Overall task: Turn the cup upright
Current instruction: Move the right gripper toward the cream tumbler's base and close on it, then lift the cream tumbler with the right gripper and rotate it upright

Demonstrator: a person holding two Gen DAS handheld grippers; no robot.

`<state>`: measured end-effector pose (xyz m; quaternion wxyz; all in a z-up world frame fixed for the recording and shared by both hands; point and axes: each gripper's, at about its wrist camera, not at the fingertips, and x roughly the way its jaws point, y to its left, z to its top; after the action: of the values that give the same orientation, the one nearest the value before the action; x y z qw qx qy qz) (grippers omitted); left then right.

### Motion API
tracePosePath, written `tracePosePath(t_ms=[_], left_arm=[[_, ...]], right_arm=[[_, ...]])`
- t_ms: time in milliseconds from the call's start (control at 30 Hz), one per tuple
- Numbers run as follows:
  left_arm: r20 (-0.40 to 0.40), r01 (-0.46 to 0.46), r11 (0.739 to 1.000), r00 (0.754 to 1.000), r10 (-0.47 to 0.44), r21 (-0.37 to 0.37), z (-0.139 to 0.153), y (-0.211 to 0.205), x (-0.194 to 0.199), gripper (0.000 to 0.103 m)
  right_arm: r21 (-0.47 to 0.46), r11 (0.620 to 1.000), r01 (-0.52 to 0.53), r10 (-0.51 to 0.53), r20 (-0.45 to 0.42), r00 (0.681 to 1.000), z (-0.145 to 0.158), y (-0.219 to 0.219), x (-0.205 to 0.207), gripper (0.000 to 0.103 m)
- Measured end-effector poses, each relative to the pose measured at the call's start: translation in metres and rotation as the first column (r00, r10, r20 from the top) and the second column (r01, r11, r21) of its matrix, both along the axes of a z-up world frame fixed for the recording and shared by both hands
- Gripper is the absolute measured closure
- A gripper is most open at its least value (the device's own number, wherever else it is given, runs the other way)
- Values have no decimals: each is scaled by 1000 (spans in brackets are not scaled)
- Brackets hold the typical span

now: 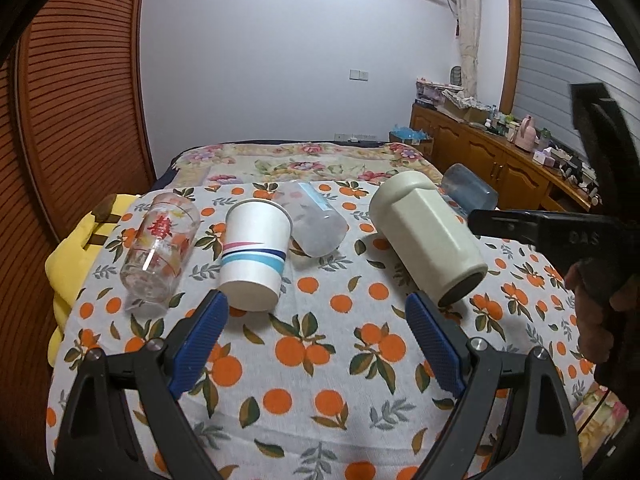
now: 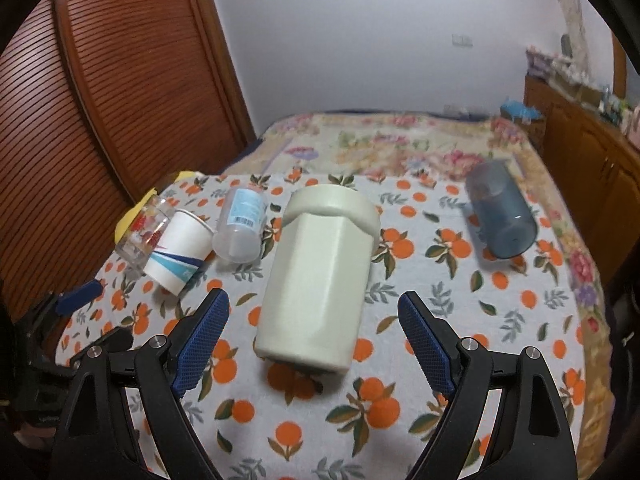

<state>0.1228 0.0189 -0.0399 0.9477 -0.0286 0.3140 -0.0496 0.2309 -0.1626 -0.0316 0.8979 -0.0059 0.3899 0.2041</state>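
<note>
The cream cup (image 2: 320, 280) lies on its side on the orange-print cloth (image 2: 400, 420) over the desk, its wide rim end pointing away and its base toward the right tool (image 2: 312, 340). That tool is spread wide, and the cup's near end sits between its two blue pads (image 2: 202, 338) without touching either.

In the left wrist view the same cup (image 1: 424, 236) lies ahead and to the right of the left tool (image 1: 316, 332), whose fingers are also spread with only cloth between them. The paper cup (image 1: 254, 252) lies just beyond the left tool's left pad (image 1: 200, 344), with a printed glass (image 1: 160, 248) to its left and a clear cup (image 1: 316, 220) behind it. A blue cup (image 2: 500, 216) lies on its side well apart, far right.
</note>
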Motion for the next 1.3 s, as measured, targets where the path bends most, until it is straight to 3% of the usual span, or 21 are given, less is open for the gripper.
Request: tracePosePath(t_ms=[333, 767, 1067, 1300], left_arm=[[-24, -13, 1000, 1000, 13, 0, -5, 4, 17, 12], [-36, -44, 999, 998, 43, -16, -9, 20, 17, 12], [-41, -51, 998, 998, 50, -27, -9, 26, 12, 12], [-36, -53, 998, 998, 52, -35, -6, 29, 2, 12]], right_arm=[[-50, 999, -3, -5, -172, 985, -17, 19, 60, 15], [-143, 988, -55, 5, -329, 944, -47, 40, 96, 15], [-138, 985, -108, 49, -375, 926, -53, 39, 94, 20], [-95, 984, -154, 109, -363, 925, -39, 29, 60, 23]])
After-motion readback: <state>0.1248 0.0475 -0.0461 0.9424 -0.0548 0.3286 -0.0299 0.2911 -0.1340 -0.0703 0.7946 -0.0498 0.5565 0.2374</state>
